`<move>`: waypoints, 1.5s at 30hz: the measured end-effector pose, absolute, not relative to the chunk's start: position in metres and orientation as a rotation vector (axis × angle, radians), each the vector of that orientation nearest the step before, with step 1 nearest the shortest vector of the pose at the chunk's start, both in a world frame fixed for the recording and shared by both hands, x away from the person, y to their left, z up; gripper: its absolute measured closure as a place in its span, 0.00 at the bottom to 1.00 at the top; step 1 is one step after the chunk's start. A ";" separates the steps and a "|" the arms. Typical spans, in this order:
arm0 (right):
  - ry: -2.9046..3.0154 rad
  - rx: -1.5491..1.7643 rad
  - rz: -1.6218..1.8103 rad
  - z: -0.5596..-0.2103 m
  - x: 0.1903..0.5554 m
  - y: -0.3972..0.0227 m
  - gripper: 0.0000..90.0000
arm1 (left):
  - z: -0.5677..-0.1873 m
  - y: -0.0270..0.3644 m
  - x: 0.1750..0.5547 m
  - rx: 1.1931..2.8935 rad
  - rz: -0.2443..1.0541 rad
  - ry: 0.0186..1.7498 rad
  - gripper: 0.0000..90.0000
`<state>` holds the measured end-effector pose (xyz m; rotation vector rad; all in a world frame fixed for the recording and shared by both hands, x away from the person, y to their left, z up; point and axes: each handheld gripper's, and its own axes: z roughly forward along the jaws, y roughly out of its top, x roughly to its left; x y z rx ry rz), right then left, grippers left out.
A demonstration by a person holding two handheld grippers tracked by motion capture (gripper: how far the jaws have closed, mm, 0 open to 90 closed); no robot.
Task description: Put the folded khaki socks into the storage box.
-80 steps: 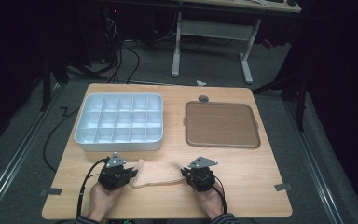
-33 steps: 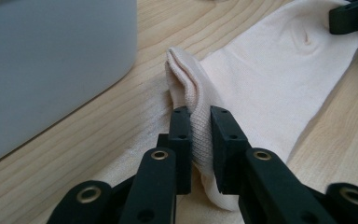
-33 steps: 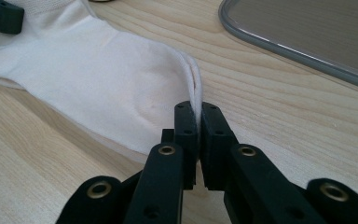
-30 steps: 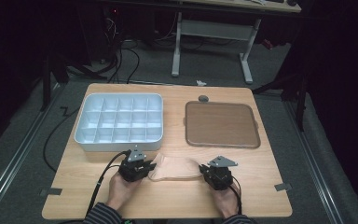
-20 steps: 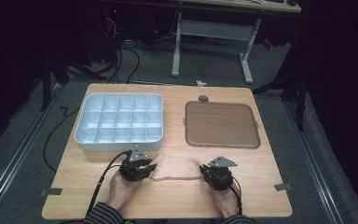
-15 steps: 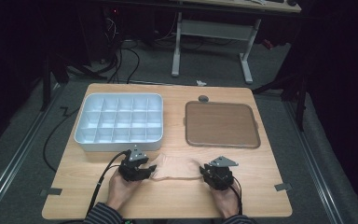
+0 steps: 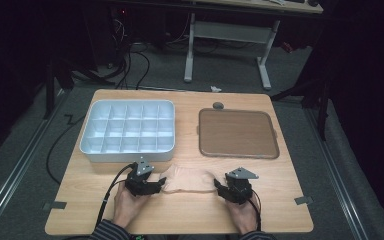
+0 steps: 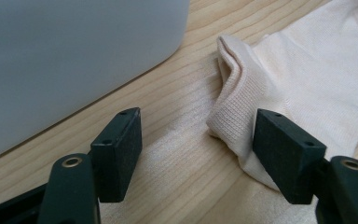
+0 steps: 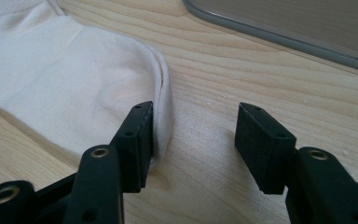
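A pale beige sock (image 7: 190,180) lies flat on the wooden table (image 7: 280,210) near its front edge, between my two grippers. My left gripper (image 7: 156,184) is at the sock's cuff end. In the left gripper view it (image 8: 198,144) is open, and the ribbed cuff (image 8: 242,98) lies on the wood just inside the right jaw. My right gripper (image 7: 221,190) is at the other end. In the right gripper view it (image 9: 193,140) is open, its left jaw against the sock's rounded edge (image 9: 163,88), with bare wood between the jaws.
A white compartment tray (image 7: 127,150) stands at the back left, its wall (image 8: 74,56) close to my left gripper. A brown flat tray (image 7: 237,132) lies at the back right, its rim (image 9: 279,39) ahead of my right gripper. A small grey disc (image 7: 218,105) sits behind it.
Since the earliest frame both hands and the sock have shifted right, and the sock lies stretched out longer. Over the last second nothing has visibly moved.
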<state>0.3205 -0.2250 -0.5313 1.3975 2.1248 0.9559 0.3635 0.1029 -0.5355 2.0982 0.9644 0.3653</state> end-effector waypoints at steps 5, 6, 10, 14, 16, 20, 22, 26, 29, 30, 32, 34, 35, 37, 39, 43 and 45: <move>2.108 1.421 0.960 -0.528 0.318 -0.225 0.49 | -0.535 0.104 0.364 2.095 0.361 0.967 0.37; 2.103 1.410 0.961 -0.526 0.317 -0.225 0.49 | -0.535 0.104 0.364 2.095 0.358 0.967 0.37; 2.092 1.394 0.954 -0.518 0.313 -0.222 0.55 | -0.535 0.105 0.363 2.101 0.360 0.964 0.38; 2.086 1.361 0.985 -0.511 0.309 -0.218 0.61 | -0.534 0.105 0.363 2.101 0.352 0.978 0.38; 2.089 1.350 1.022 -0.507 0.306 -0.214 0.66 | -0.534 0.105 0.363 2.101 0.347 0.978 0.38; 2.141 1.302 1.079 -0.503 0.302 -0.202 0.76 | -0.532 0.109 0.364 2.078 0.296 0.994 0.39; 2.174 1.285 1.108 -0.503 0.303 -0.195 0.81 | -0.530 0.110 0.364 2.068 0.288 0.993 0.39; 2.233 1.262 1.118 -0.507 0.307 -0.177 0.86 | -0.527 0.111 0.364 2.063 0.268 0.995 0.41; 2.268 1.242 1.115 -0.510 0.310 -0.165 0.88 | -0.526 0.111 0.363 2.072 0.262 0.994 0.42; 2.276 1.236 1.117 -0.511 0.310 -0.162 0.89 | -0.525 0.110 0.363 2.072 0.258 0.989 0.43; 2.286 1.230 1.118 -0.512 0.311 -0.157 0.90 | -0.525 0.110 0.364 2.074 0.246 0.985 0.45; 2.291 1.227 1.118 -0.513 0.312 -0.155 0.91 | -0.525 0.109 0.365 2.070 0.232 0.986 0.45; 2.296 1.223 1.117 -0.514 0.313 -0.153 0.92 | -0.525 0.108 0.365 2.068 0.226 0.986 0.46; 2.301 1.218 1.118 -0.515 0.313 -0.150 0.92 | -0.526 0.108 0.366 2.071 0.220 0.986 0.47; 2.307 1.218 1.116 -0.517 0.314 -0.148 0.93 | -0.527 0.107 0.366 2.073 0.217 0.985 0.48; 2.319 1.223 1.105 -0.521 0.317 -0.143 0.93 | -0.527 0.103 0.364 2.094 0.255 0.979 0.50; 2.316 1.222 1.101 -0.521 0.317 -0.141 0.93 | -0.527 0.102 0.364 2.097 0.261 0.974 0.50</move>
